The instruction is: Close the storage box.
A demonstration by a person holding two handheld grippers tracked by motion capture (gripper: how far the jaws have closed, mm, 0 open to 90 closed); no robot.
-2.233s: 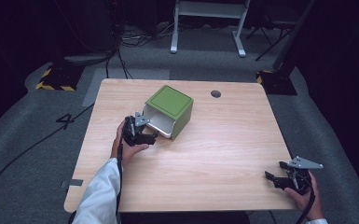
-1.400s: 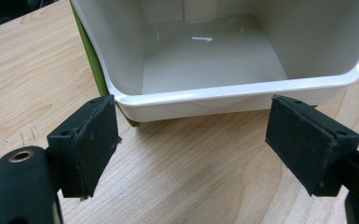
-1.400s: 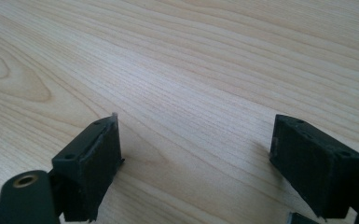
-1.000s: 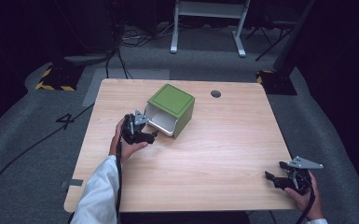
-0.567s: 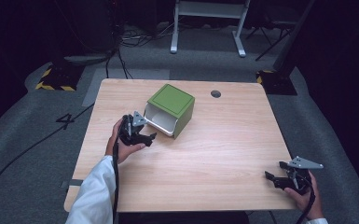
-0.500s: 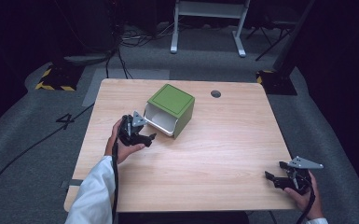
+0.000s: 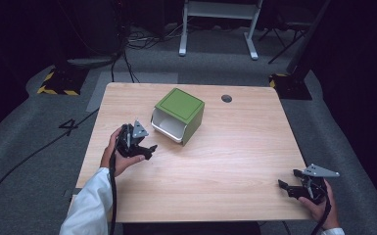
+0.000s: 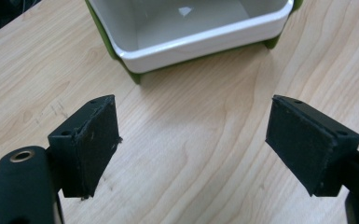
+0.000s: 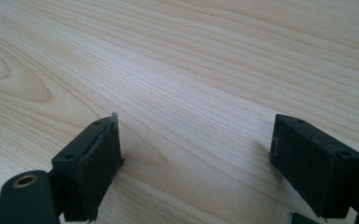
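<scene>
A green box [image 7: 180, 113] with a white inner liner lies on its side near the middle of the wooden table [image 7: 225, 156], its opening turned toward the left gripper. In the left gripper view the white liner's rim [image 8: 191, 44] sits just beyond the jaws, and the inside looks empty. My left gripper [image 7: 149, 148] is open, a short way in front of that opening, with bare wood between its pads [image 8: 91, 140]. My right gripper [image 7: 283, 186] rests near the table's front right corner, open, with only wood grain between its pads [image 9: 93, 161].
A round cable hole [image 7: 226, 98] is set in the table behind the box. Dark carpet with cables surrounds the table, a white metal stand [image 7: 218, 19] rises at the back, and yellow-black hazard tape [image 7: 54, 90] marks the floor at the left.
The left hand has drawn its gripper back from the box toward the table's left front. The box and the right gripper have stayed put.
</scene>
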